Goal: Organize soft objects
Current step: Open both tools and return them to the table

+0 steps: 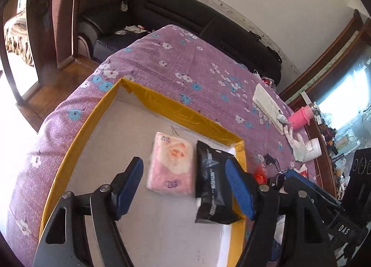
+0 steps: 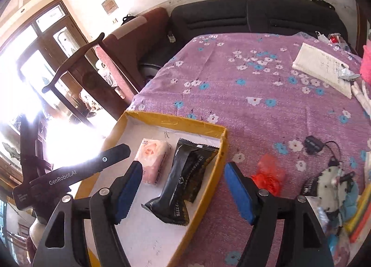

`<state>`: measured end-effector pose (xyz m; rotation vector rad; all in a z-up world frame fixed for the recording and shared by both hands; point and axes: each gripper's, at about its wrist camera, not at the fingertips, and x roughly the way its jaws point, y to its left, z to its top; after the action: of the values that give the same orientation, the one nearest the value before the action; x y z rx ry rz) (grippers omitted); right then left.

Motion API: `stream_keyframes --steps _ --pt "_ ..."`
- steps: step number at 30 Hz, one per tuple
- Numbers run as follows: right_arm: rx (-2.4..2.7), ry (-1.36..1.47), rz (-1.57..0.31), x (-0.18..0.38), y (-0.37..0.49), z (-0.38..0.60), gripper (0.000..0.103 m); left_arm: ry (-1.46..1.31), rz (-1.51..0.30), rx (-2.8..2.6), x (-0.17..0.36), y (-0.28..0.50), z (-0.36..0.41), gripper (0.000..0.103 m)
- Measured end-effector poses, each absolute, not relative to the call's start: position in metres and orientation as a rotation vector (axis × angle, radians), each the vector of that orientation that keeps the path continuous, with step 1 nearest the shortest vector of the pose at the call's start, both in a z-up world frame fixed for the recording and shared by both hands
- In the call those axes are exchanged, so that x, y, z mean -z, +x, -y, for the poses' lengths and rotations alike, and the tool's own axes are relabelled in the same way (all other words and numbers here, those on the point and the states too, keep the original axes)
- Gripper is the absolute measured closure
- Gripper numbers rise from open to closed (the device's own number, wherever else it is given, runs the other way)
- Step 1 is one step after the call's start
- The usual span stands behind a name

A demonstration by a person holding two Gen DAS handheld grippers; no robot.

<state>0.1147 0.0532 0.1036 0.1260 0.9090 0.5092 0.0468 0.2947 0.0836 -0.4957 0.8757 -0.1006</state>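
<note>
Our left gripper [image 1: 185, 188] and right gripper [image 2: 183, 191] both open, nothing gripped, above our tray [image 2: 176, 123] with pink tissue pack [image 1: 171, 167] beside black packet [image 1: 213, 185].

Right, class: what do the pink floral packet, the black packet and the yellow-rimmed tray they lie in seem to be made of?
Pink floral packet: likely thin soft plastic film; printed, faintly glossy, pillowy.
Black packet: probably plastic or foil film; shiny creases, crimped zigzag ends.
Yellow-rimmed tray: looks like cardboard; stiff thin walls, matte white floor, rim seemingly wrapped in wrinkled yellow tape.
</note>
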Motion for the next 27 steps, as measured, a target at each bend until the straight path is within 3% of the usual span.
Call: stream_keyframes --steps 4,9,18,27 --pt "-0.438 0.084 -0.828 -0.127 0.08 -0.001 0.022 -0.447 -0.83 0.161 -0.111 0.02 -0.261 0.021" --pt "-0.313 0.097 -0.82 -0.122 0.043 0.081 0.016 -0.374 -0.857 0.253 -0.118 -0.001 -0.2 0.02" --pt "-0.172 0.199 -0.902 -0.068 -0.002 0.188 0.017 -0.272 -1.014 0.394 -0.063 -0.025 -0.081 0.02" --pt "-0.22 0.342 -0.925 -0.051 -0.014 0.215 0.017 -0.252 -1.076 0.431 -0.028 -0.005 -0.03 0.02"
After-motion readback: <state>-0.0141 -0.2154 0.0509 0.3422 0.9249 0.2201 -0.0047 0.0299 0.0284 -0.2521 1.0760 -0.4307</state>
